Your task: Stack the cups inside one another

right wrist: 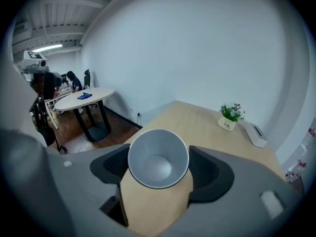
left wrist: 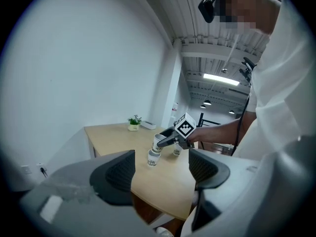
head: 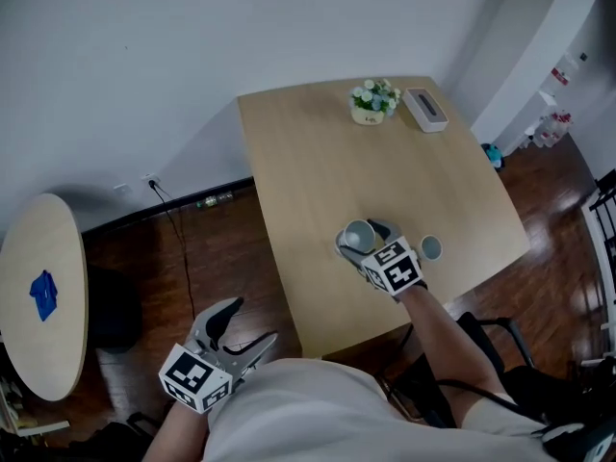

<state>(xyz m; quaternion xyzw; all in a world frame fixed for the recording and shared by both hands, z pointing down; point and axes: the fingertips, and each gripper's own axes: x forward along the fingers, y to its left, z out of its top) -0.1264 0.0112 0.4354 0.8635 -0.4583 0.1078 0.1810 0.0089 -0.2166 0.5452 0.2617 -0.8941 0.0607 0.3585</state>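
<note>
The right gripper pinches a grey cup by its sides, tilted, with its open mouth facing the gripper's camera. It sits just over a second cup standing on the wooden table, though whether the two touch is hard to tell. A third cup stands near them on the table, and the left gripper hangs off the table's near edge, its jaws spread around nothing.
</note>
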